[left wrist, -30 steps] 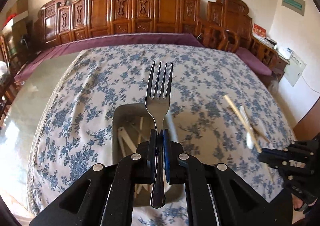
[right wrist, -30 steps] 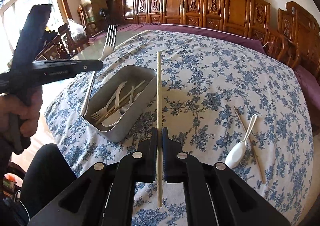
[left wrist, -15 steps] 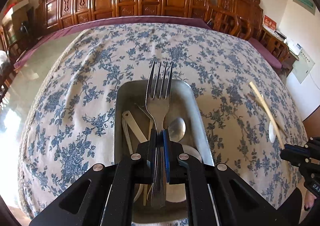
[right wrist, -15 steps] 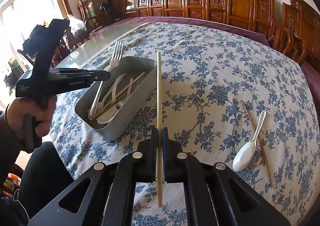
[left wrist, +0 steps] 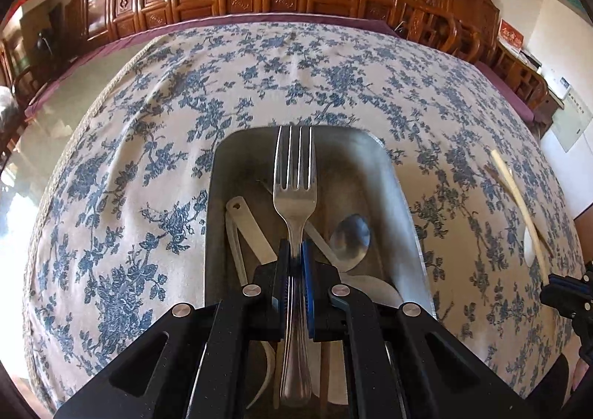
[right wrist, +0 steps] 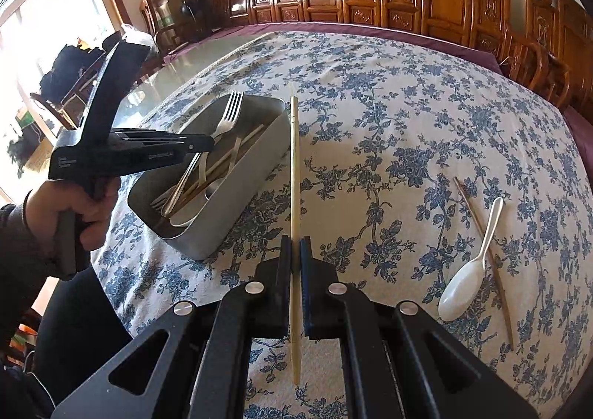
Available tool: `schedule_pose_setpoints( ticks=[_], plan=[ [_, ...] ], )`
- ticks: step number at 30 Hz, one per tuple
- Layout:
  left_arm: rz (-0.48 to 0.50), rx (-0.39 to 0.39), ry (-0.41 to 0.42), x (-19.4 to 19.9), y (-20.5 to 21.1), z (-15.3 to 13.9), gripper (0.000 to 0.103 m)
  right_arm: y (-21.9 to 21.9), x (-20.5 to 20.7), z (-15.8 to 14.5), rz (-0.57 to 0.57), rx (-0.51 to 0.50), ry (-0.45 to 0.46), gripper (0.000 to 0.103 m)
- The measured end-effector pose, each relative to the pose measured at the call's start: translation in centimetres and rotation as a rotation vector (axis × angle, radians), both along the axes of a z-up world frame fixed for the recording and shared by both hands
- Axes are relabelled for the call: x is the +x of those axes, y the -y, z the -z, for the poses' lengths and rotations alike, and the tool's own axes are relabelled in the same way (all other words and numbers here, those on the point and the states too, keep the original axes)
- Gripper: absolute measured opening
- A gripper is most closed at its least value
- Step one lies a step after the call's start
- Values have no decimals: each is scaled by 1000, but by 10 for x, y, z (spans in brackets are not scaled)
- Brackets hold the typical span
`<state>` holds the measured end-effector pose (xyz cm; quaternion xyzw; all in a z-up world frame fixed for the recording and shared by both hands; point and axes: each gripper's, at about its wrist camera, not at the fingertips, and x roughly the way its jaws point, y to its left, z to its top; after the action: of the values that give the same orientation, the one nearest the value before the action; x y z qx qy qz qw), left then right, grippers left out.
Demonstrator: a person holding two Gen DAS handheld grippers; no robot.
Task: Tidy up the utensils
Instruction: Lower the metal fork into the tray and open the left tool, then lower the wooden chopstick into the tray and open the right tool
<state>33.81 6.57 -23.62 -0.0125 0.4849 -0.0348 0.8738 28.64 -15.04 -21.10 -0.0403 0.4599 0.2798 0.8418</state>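
A metal fork, pinched by its handle in my left tool, hangs tines-forward over the open grey tin, which already holds white plastic cutlery and a metal spoon. My right tool is clamped on a pale chopstick above the floral cloth of the worktop, just beside the tin. Toward the worktop's right edge, a white plastic spoon lies against a second, darker chopstick.
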Motion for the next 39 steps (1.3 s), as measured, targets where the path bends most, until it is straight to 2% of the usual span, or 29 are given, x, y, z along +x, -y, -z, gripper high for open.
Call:
schedule_pose_setpoints(
  ticks=[9,18,28,35,39],
  plan=[
    [6,31,-14,1,4,4,6,-5,-1,2,-2,-8,-5,6],
    [7,16,29,-20,-7,-16,6,-26,-2,-13,-19,3,16,6],
    [-18,7,76,-50,-45,-48,7,-80,3,-25,-64,45,10,6],
    [-25,22,111,-71,-70,-65,7,-109,15,-20,-31,91,-45,6],
    [-31,21,129,-82,-83,-71,7,-122,25,-15,-8,84,-64,6]
  ],
)
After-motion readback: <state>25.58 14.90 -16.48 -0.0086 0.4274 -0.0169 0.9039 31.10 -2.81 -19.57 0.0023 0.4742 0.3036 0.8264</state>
